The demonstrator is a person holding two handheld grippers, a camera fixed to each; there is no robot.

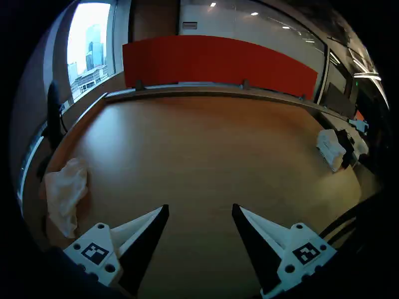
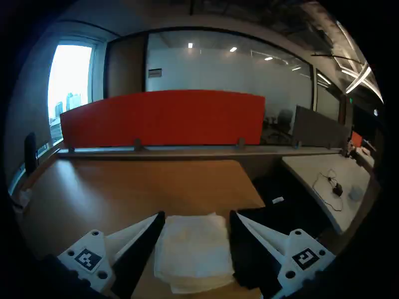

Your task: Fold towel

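Note:
A crumpled white towel (image 1: 65, 192) lies at the left edge of the wooden desk (image 1: 199, 144), to the left of my left gripper (image 1: 199, 209). That gripper is open above bare wood with nothing between its fingers. A folded white towel stack (image 1: 330, 146) rests at the desk's far right edge in the left gripper view, with a dark shape beside it that I cannot make out. In the right gripper view the folded towel stack (image 2: 194, 251) lies between the fingers of my right gripper (image 2: 195, 215), which stands open around it near the desk's right edge (image 2: 249, 192).
A red divider panel (image 1: 219, 62) on a grey rail closes off the back of the desk. A window (image 1: 90, 45) is at the left. A second, lighter desk (image 2: 324, 184) with a cable stands to the right, across a dark gap.

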